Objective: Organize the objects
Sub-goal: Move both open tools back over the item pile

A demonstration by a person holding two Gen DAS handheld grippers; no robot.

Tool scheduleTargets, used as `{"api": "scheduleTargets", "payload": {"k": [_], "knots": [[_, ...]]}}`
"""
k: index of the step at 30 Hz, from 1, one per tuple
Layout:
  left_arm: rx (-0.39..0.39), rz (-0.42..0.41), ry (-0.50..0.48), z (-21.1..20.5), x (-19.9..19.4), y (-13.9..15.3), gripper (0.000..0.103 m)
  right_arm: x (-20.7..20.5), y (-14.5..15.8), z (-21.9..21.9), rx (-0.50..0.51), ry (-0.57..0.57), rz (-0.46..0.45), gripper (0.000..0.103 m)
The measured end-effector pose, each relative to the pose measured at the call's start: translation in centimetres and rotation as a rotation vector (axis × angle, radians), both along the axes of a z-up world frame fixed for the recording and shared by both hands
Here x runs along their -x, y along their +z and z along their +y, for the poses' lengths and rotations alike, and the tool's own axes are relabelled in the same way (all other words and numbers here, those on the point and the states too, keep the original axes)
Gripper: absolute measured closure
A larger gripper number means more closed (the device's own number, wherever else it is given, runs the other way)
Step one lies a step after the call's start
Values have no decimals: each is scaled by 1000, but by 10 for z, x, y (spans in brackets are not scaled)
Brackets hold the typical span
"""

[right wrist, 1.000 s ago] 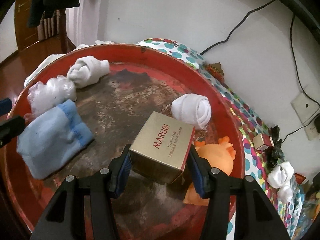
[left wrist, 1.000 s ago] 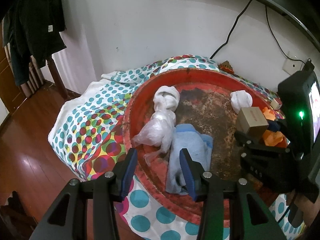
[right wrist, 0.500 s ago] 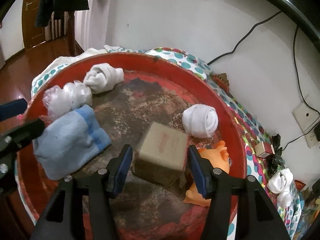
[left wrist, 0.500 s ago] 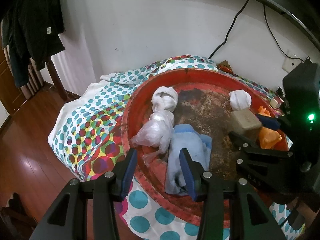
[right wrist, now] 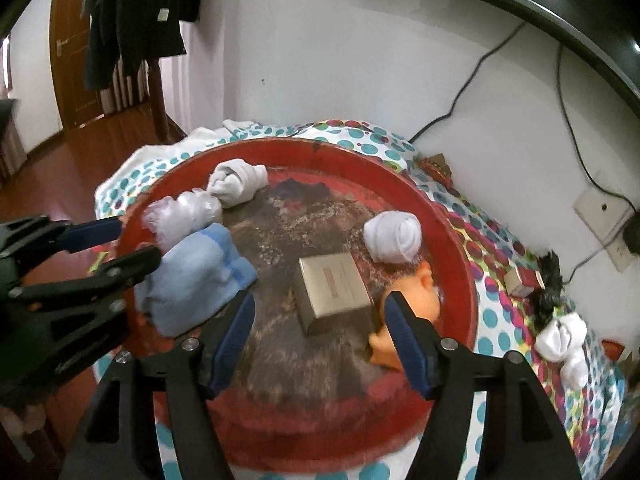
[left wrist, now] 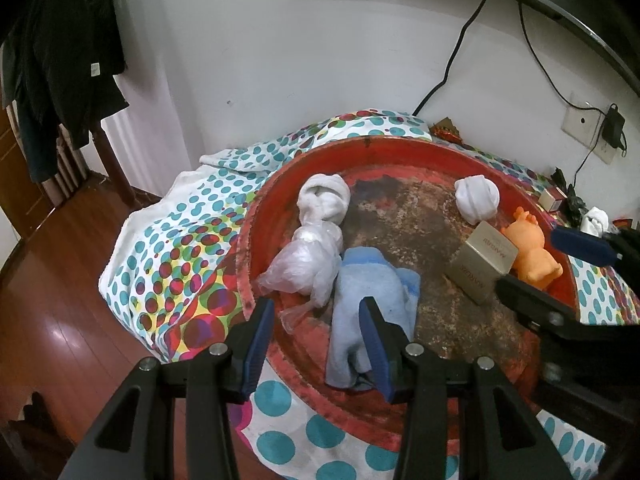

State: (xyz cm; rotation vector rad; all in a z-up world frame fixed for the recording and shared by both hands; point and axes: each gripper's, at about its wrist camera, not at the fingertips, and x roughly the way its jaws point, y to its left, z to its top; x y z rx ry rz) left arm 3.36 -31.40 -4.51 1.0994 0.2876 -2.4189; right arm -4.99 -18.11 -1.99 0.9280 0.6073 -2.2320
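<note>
A round red tray (left wrist: 400, 148) (right wrist: 460, 248) lies on a dotted cloth. In it rest a gold box (left wrist: 482, 264) (right wrist: 332, 286), an orange toy (left wrist: 530, 250) (right wrist: 416, 292), a rolled white sock (left wrist: 476, 198) (right wrist: 394, 236), a knotted white sock (left wrist: 324, 200) (right wrist: 238, 180), a plastic bag (left wrist: 308, 262) (right wrist: 182, 216) and a blue cloth (left wrist: 368, 304) (right wrist: 196, 276). My right gripper (right wrist: 320, 316) is open and empty, just above and behind the gold box. My left gripper (left wrist: 318, 328) is open, over the tray's near edge by the blue cloth.
A small box (right wrist: 522, 282), a black item (right wrist: 548, 292) and white socks (right wrist: 564, 344) lie on the cloth right of the tray. Wall socket and cables (left wrist: 588, 128) are behind. Wooden floor (left wrist: 52, 280) lies to the left, with dark clothes hanging (left wrist: 64, 52).
My right gripper opened and let go of the gold box, which now lies flat in the tray; the gripper drew back and up. My left gripper barely moved.
</note>
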Motion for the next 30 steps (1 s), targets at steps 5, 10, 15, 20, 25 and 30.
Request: {"api": "scheduleTargets", "payload": {"k": [5,10,15,20,25,30], "knots": [[30,-5,-10,8,1,0,58,-10,9,42,47,-48,-18,35],[72,-14,-26,19,3,1,58,-6,4,108,54,-159,-23,32],[106,-15,-56,33,5,2,58,18,-15,177,66,-315,-80,31],[165,-10,-95,49,7,4,58,42,-35,243,88,-476,-110,31],[191,-6,-146,63,10,3,58,62,-48,286,107,-579,-122,31],[231,0,-193,77,12,4,58,87,-52,303,113,-616,-119,31]]}}
